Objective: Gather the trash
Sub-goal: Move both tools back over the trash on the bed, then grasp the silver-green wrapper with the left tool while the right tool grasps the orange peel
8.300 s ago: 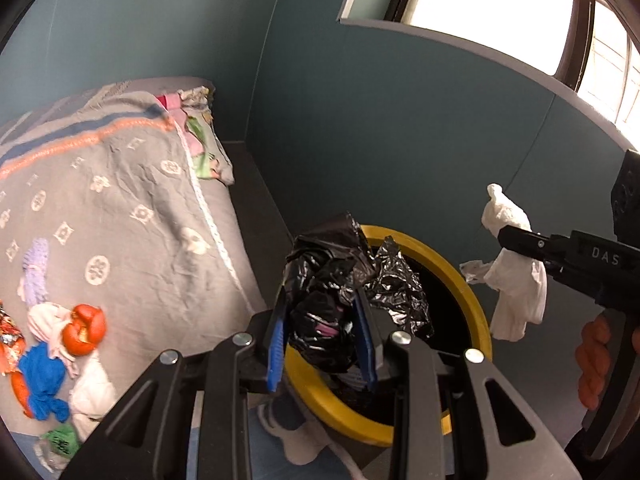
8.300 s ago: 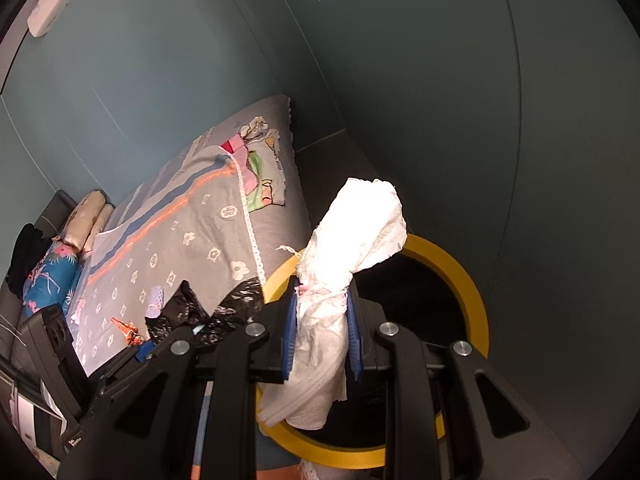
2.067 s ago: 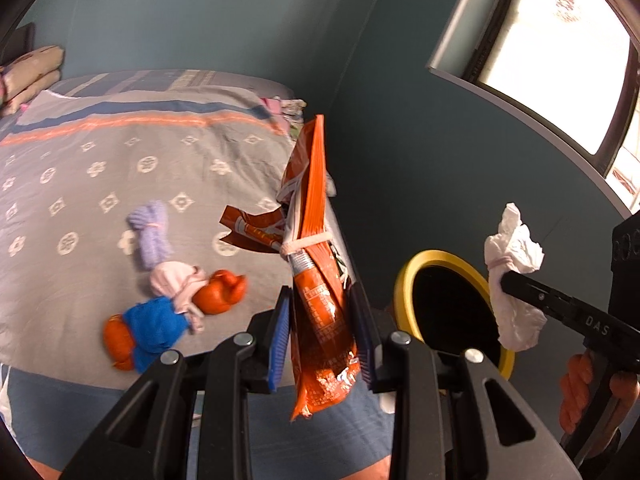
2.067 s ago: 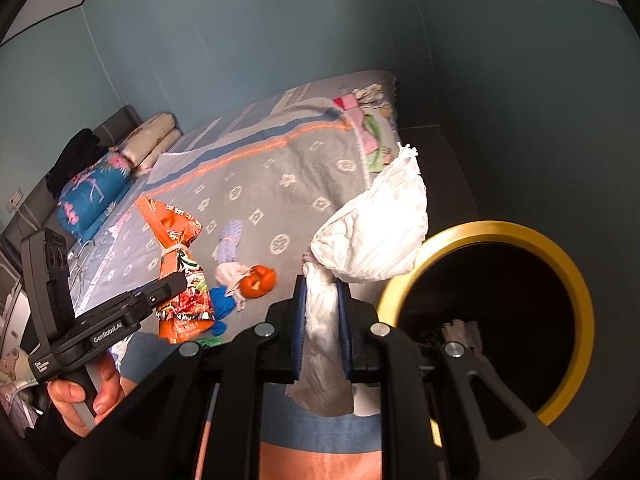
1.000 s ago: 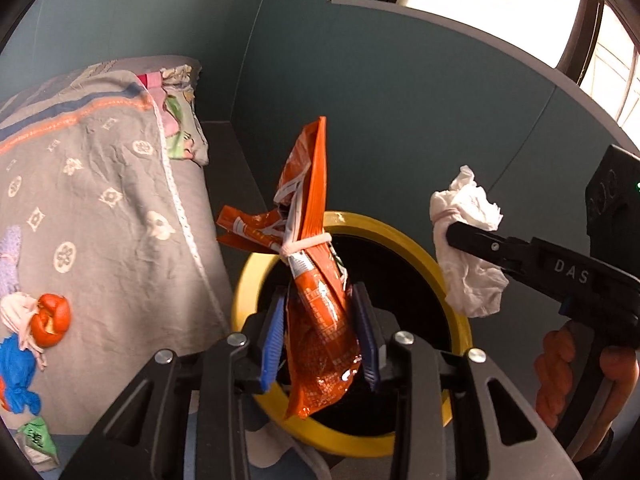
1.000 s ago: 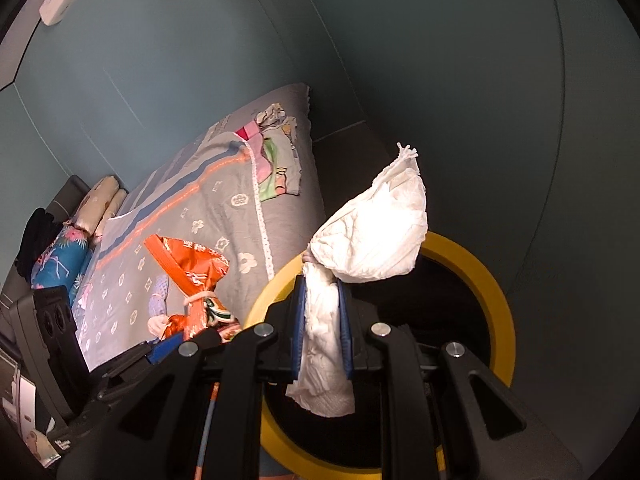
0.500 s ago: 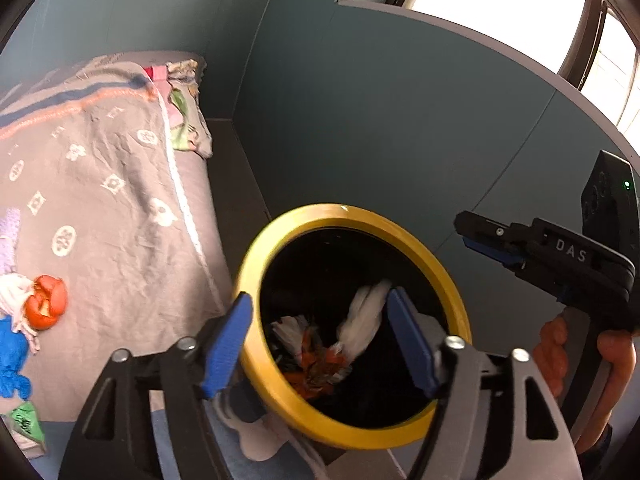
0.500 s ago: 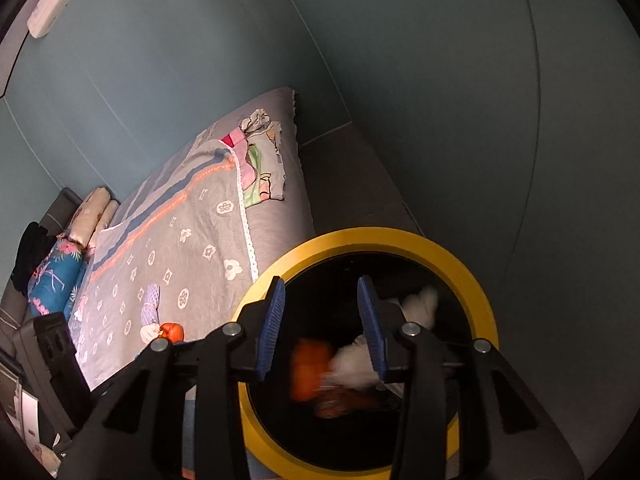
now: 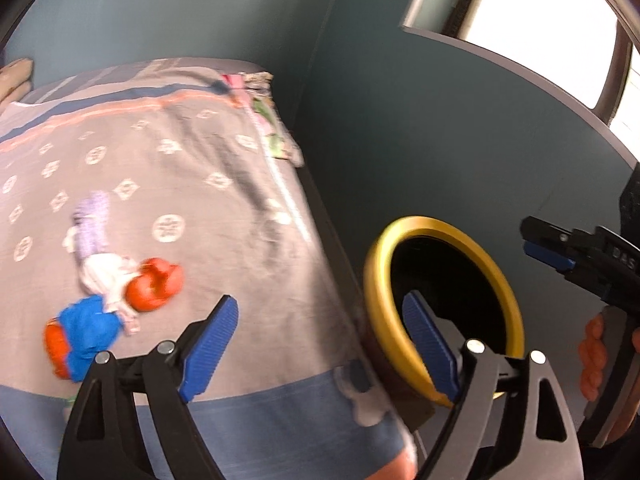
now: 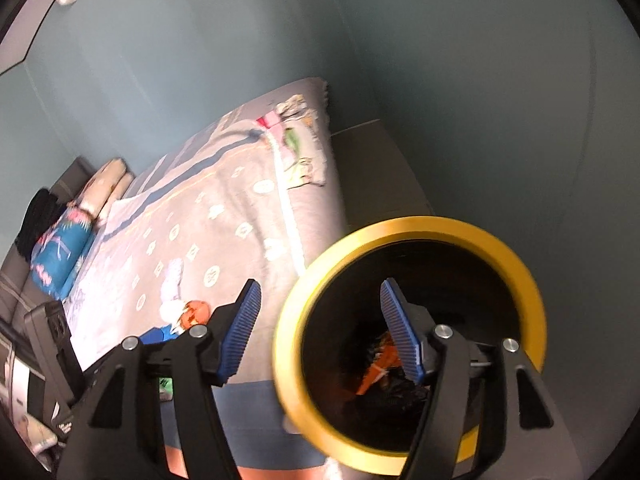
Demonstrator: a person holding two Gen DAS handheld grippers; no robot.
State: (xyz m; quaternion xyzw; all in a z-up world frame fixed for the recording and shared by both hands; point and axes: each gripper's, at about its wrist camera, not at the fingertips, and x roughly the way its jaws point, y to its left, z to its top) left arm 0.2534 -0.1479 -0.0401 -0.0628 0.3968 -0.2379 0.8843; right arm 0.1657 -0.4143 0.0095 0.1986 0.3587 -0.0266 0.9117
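A yellow-rimmed black bin [image 9: 400, 240] [image 10: 516, 264] stands beside the bed. An orange snack bag [image 10: 380, 364] lies inside it. My left gripper [image 9: 320, 340] is open and empty, over the bed edge left of the bin. My right gripper [image 10: 320, 320] is open and empty above the bin's left rim; it also shows in the left wrist view [image 9: 548, 248]. A cluster of crumpled trash lies on the bed: orange piece [image 9: 154, 284] [image 10: 196, 312], blue piece [image 9: 90, 328], white piece [image 9: 102, 272], purple piece [image 9: 92, 220] [image 10: 172, 276].
The grey patterned bedspread [image 9: 180, 184] [image 10: 224, 216] covers the bed. Folded cloth [image 9: 256, 96] [image 10: 296, 140] lies at its far corner. Pillows [image 10: 64, 240] sit at the head. Teal walls surround the bin; a window [image 9: 540, 8] is at upper right.
Both grippers opened about half a second ago and dropped the orange bag and white tissue into the bin. Since then the left gripper has swung left toward the bed; both stay open.
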